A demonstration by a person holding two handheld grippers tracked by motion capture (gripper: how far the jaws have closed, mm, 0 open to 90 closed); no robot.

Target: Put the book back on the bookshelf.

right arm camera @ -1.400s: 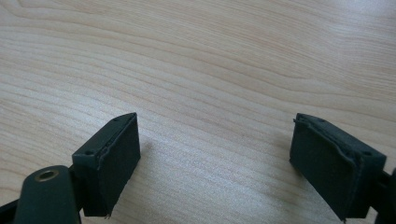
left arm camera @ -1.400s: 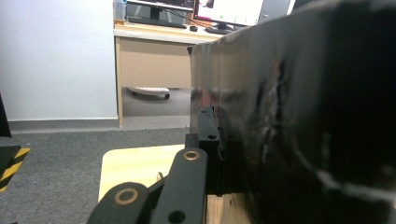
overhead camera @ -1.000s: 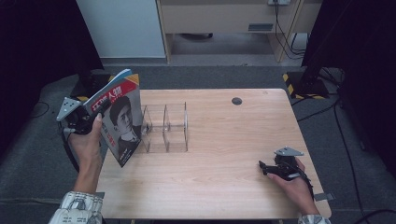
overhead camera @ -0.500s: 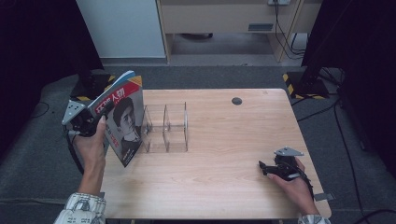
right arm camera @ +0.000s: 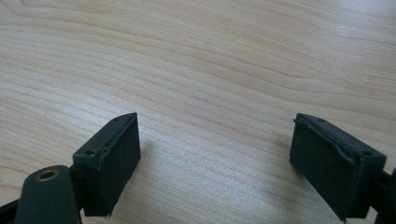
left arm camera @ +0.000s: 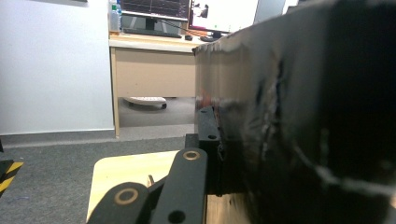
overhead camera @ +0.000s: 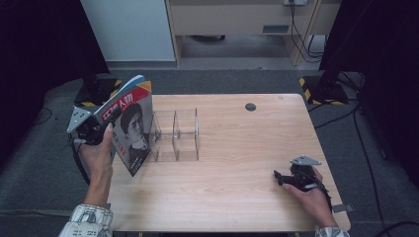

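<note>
- Three clear acrylic divider compartments (overhead camera: pixel 175 136) stand seemingly empty on the pale wooden table (overhead camera: pixel 237 197).
- Left gripper (overhead camera: pixel 99 129) clamps the red-topped portrait magazine (overhead camera: pixel 129 126), upright beside them.
- Right gripper (overhead camera: pixel 279 177) rests wide, grey carpet around.

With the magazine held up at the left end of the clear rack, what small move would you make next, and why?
Probably ease the magazine rightward and down into the nearest slot of the clear divider rack. The left gripper is clamped on it, holding it tilted just left of the rack, whose slots look empty. The right gripper rests open on the table, away from the work.
</note>
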